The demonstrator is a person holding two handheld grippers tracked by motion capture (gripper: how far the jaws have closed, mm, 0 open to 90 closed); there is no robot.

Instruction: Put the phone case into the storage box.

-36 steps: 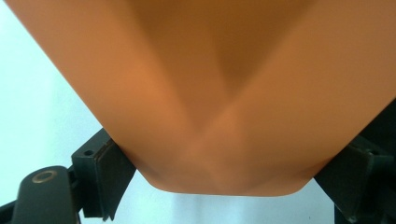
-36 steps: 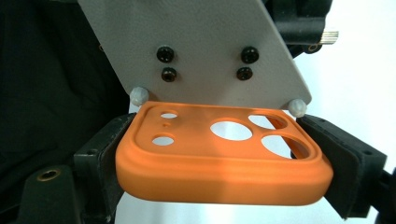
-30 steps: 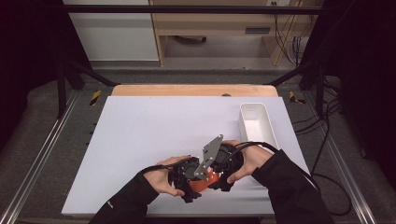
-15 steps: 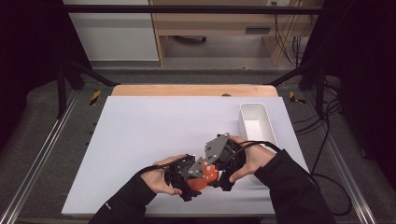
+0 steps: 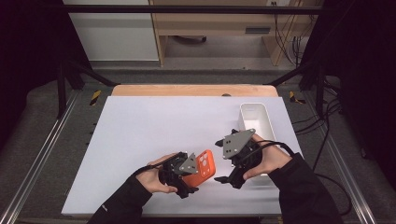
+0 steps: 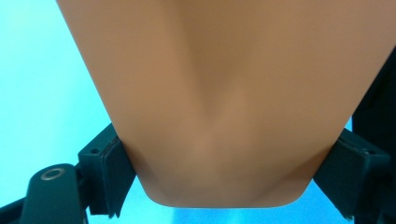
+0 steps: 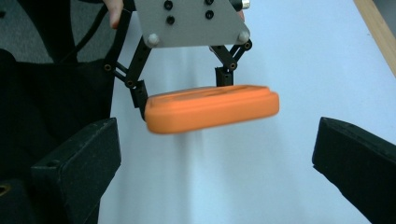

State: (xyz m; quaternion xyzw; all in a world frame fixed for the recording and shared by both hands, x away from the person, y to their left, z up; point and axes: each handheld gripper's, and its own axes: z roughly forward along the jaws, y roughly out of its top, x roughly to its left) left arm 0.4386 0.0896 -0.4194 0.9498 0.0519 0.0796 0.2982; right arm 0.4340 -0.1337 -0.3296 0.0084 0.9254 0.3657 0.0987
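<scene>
An orange phone case point(image 5: 201, 167) with camera cut-outs is held just above the white table near its front edge. My left gripper point(image 5: 192, 176) is shut on its lower end, and the case point(image 6: 224, 102) shows close up between the black pads point(image 6: 109, 175). My right gripper point(image 5: 225, 178) stands open to the right of the case, apart from it. In the right gripper view the case point(image 7: 212, 108) hangs flat ahead between my two wide-spread fingers point(image 7: 77, 163), with the left gripper point(image 7: 187, 88) clamped on its far side.
A white rectangular bin point(image 5: 256, 122) stands at the right side of the table, just behind my right hand. The white table top point(image 5: 154, 126) stretches away to the left and back. A wooden strip point(image 5: 194, 90) runs along the far edge.
My right gripper has let go of the case, opened and drawn back to the right. The left gripper keeps hold of the case, which now lies flatter.
</scene>
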